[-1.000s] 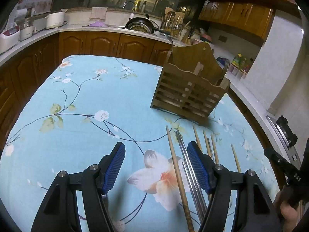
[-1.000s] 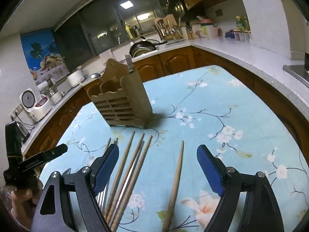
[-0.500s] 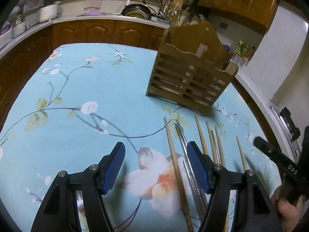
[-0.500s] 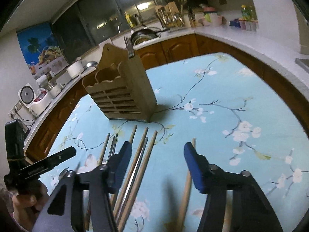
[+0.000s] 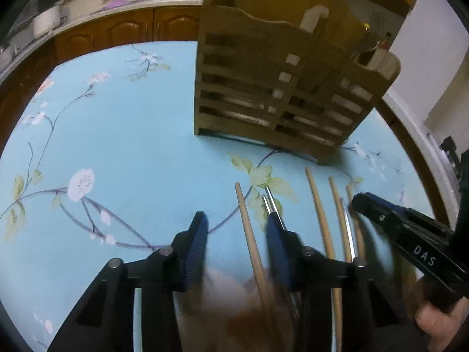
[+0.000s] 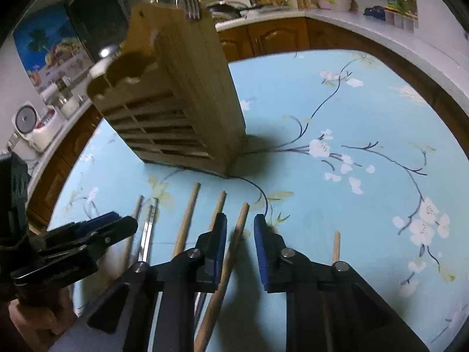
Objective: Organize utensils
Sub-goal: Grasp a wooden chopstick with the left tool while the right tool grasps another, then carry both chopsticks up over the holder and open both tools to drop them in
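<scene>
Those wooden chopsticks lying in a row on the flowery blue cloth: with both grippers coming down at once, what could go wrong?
1. The right gripper, jaws just narrowing, straddles one wooden chopstick; close neighbours like the next wooden stick could get nudged.
2. The left gripper also has a wooden chopstick between its closing jaws, with the metal chopstick pair beside one finger; it might snag them.
3. The grippers work close together and could bump.

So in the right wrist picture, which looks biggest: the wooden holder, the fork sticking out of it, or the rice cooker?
1. Wooden utensil holder, by far the biggest.
2. Rice cooker.
3. Fork, only its top shows.
The cooker sits farther off, so its true size is unsure.
</scene>
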Action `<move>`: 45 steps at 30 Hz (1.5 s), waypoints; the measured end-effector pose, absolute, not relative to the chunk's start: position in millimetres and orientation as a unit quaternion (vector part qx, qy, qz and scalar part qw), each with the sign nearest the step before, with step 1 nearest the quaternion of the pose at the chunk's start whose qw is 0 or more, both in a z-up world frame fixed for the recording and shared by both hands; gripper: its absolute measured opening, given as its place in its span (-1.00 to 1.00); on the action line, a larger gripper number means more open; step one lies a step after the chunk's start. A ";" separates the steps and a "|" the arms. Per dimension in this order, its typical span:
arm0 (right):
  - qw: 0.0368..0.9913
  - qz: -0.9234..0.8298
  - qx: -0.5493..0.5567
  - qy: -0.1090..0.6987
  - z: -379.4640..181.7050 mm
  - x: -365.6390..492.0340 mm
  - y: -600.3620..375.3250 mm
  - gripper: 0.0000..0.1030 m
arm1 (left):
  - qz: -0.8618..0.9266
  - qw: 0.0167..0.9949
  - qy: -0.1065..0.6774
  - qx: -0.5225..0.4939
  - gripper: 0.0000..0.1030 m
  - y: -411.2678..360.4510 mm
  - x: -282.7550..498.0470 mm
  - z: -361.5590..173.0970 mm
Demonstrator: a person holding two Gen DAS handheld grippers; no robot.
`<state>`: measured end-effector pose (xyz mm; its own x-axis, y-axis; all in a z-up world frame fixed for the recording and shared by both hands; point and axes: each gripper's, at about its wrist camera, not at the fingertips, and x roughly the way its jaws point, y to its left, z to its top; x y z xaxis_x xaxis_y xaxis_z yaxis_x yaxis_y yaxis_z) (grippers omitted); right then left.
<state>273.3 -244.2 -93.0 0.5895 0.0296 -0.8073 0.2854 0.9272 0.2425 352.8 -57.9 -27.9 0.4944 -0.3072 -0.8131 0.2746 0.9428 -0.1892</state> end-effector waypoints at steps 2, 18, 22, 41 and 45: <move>0.878 -0.077 0.164 0.443 -92.8 273.8 -242.9 -0.74 | -0.164 0.866 0.473 0.000 -0.40 -64.2 357.4 -30.5; 0.890 -0.062 0.165 0.421 -65.6 252.1 -239.5 -0.91 | -0.181 0.873 0.453 -0.021 -0.94 -52.5 341.7 -24.4; 0.900 -0.052 0.177 0.395 -41.0 232.4 -241.7 -0.91 | -0.193 0.878 0.434 -0.051 -0.94 -35.1 324.2 -4.8; 0.946 -0.035 0.184 0.265 69.1 173.2 -226.8 -0.91 | -0.230 0.911 0.324 -0.112 -0.94 41.2 220.7 99.7; 0.953 -0.039 0.179 0.240 87.3 169.5 -229.8 -0.91 | -0.232 0.916 0.307 -0.113 -0.94 47.5 211.4 110.9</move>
